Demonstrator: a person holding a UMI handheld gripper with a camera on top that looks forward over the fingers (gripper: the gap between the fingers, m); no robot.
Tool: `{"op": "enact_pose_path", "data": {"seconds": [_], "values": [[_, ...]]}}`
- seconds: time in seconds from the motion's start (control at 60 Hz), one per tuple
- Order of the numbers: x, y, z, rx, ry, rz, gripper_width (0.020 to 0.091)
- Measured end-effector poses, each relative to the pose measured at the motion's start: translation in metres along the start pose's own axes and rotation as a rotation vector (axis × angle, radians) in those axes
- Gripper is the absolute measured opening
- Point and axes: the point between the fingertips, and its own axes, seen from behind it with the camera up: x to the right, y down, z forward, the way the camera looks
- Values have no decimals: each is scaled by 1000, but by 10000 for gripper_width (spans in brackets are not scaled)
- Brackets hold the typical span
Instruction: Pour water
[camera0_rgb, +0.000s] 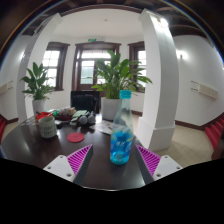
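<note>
Right now, only one view is given, the one from the camera on the gripper (112, 158). A clear bottle (122, 130) with a blue cap is seen standing upright between the two fingers. Blue water is seen in its lower part. The purple pads (80, 157) are set well apart, and a gap can be seen on each side of the bottle, so the bottle is not being squeezed. It is held up by the dark round table (40, 150), not by the fingers. The fingers are likely kept wide so the bottle can be closed on next.

Farther back on the table, off to one side, a cup (47, 125) is seen, with a small red thing (75, 137) near it. The cup is likely where the water is meant to go. Beyond the table, big green plants (118, 75) are seen by the windows (95, 62). No water has been poured yet, it seems.
</note>
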Motion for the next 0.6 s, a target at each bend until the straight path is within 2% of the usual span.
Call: {"op": "enact_pose_path", "data": {"seconds": [0.167, 0.317, 0.367, 0.45, 0.5, 0.6], "values": [[24, -29, 56, 73, -4, 18, 855], [25, -29, 91, 51, -40, 21, 836], [24, -28, 100, 62, -45, 28, 783], [19, -32, 106, 97, -61, 23, 630], [19, -34, 107, 106, -45, -9, 563], [18, -37, 106, 128, -46, -15, 501]]}}
